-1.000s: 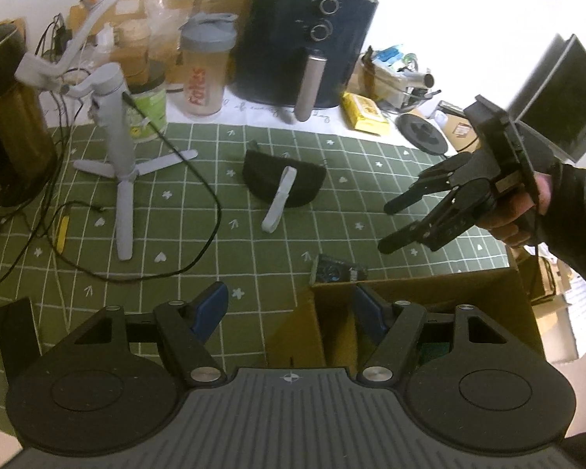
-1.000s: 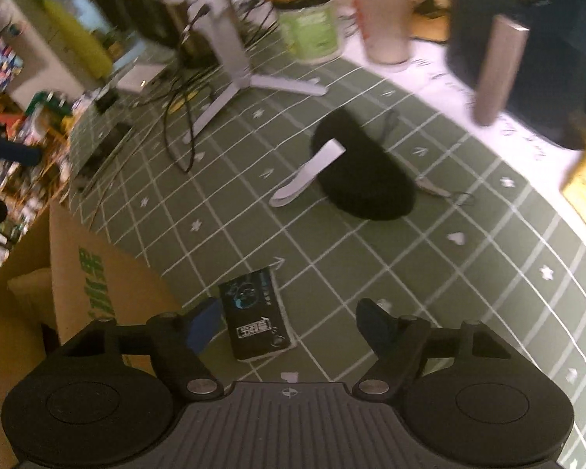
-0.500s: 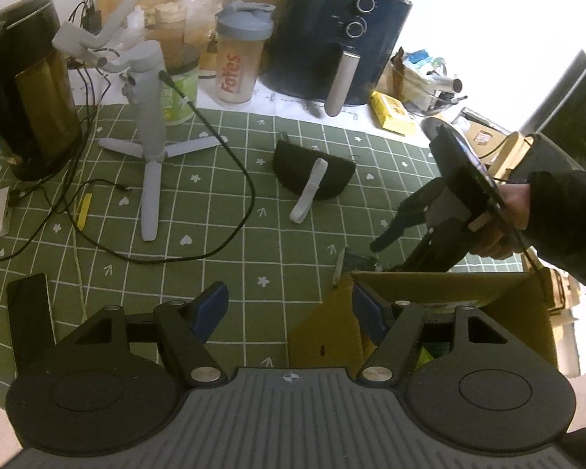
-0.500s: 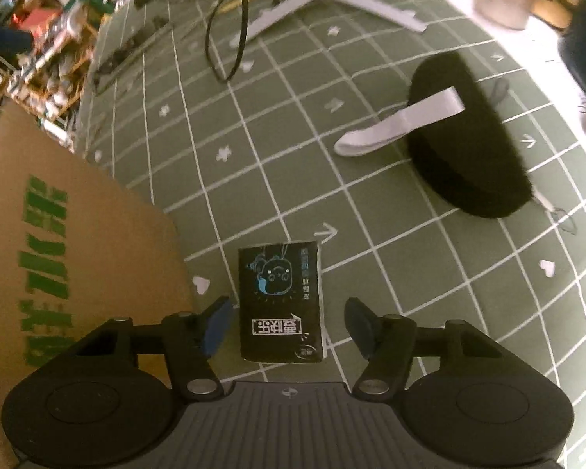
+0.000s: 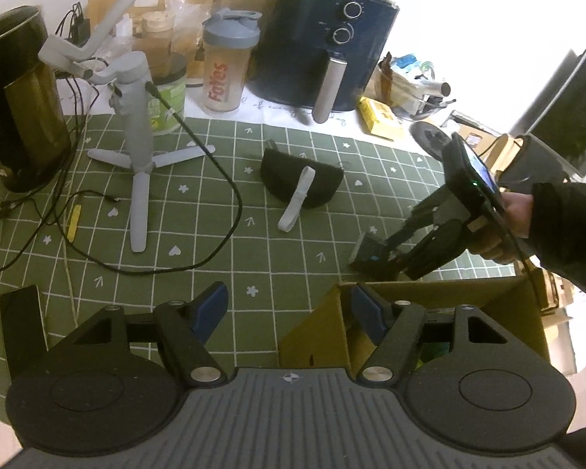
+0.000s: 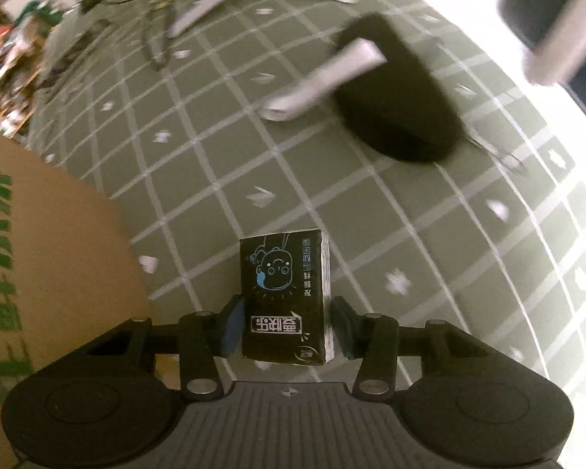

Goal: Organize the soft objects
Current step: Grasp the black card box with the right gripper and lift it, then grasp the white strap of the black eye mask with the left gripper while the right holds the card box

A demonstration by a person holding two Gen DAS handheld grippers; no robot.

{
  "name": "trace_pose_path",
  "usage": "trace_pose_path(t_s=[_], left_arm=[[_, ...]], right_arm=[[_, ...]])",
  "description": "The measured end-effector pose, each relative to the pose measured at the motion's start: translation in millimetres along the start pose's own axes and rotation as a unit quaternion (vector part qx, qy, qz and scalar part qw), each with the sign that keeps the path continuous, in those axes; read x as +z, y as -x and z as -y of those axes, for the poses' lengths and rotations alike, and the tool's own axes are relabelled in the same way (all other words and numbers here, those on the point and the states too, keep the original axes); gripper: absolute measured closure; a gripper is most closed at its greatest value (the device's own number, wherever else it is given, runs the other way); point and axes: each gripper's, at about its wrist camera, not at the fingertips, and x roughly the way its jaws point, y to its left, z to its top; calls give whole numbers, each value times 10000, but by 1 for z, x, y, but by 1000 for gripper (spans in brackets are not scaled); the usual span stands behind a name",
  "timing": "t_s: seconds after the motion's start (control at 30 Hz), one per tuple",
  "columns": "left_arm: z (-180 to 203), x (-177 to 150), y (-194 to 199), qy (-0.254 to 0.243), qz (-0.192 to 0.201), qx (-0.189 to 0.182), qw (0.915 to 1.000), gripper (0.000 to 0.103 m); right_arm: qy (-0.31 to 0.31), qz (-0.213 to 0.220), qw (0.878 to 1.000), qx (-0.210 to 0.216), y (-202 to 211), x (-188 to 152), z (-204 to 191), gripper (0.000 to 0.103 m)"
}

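A green tablecloth (image 5: 183, 234) with a white grid and small white motifs is covering the table and carrying everything else. Along its far edge a dark blue air fryer (image 5: 324, 51) is standing, with a shaker bottle (image 5: 226, 66) just to its left and a dark kettle (image 5: 23, 109) sitting at the far left. An open cardboard box (image 5: 441, 297) with green print on its side is resting at the near right corner of the cloth. A grey gimbal on a tripod (image 5: 136, 125) is standing left of centre, with a black cable (image 5: 230, 195) trailing from it across the cloth. A black eye mask (image 5: 301, 183) with a white strap is lying near the middle, well apart from the box.

The left gripper (image 5: 287, 310) is hovering over the near edge of the box with its jaws standing apart and nothing between them. The right gripper (image 6: 287, 324), held in a hand (image 5: 508, 226) in a dark sleeve, is pointing steeply down just beyond the box; its jaws are closing around a small black tissue pack (image 6: 285, 297) with blue print. The pack is sitting between the blue pads on the cloth, just beside the box wall; a slim gap is showing at the right pad, and whether the left pad is touching I cannot tell
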Motion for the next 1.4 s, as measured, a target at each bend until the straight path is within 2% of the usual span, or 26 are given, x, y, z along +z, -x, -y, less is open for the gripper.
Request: trace_pose_path(t_s=[0.17, 0.3, 0.37, 0.63, 0.7, 0.77, 0.87, 1.03, 1.4], left_arm=[[3, 4, 0, -97, 98, -190, 9997, 34], [5, 8, -2, -177, 119, -255, 9994, 34], [6, 10, -3, -217, 112, -272, 9993, 34], [3, 25, -6, -384, 218, -382, 9983, 34], [4, 31, -9, -447, 238, -394, 9979, 34], [5, 37, -13, -530, 265, -385, 9975, 34], [8, 45, -19, -656, 279, -404, 9966, 34], [13, 55, -38, -964, 202, -395, 9944, 34], [21, 63, -93, -1571, 46, -220, 9873, 34]], right_arm=[[-502, 7, 9981, -356, 8, -25, 19, 53], [-870, 119, 9948, -522, 12, -37, 26, 48], [-926, 147, 9937, -622, 10, -40, 27, 44], [-1111, 220, 9902, -813, -3, -39, 26, 42], [-1087, 244, 9901, -853, -4, -38, 26, 44], [-1105, 262, 9896, -879, -2, -36, 26, 51], [-1083, 176, 9896, -926, -2, -36, 26, 52], [-1285, 389, 9876, -811, 21, -44, 30, 52], [-1715, 890, 9765, -953, 73, -69, 19, 52]])
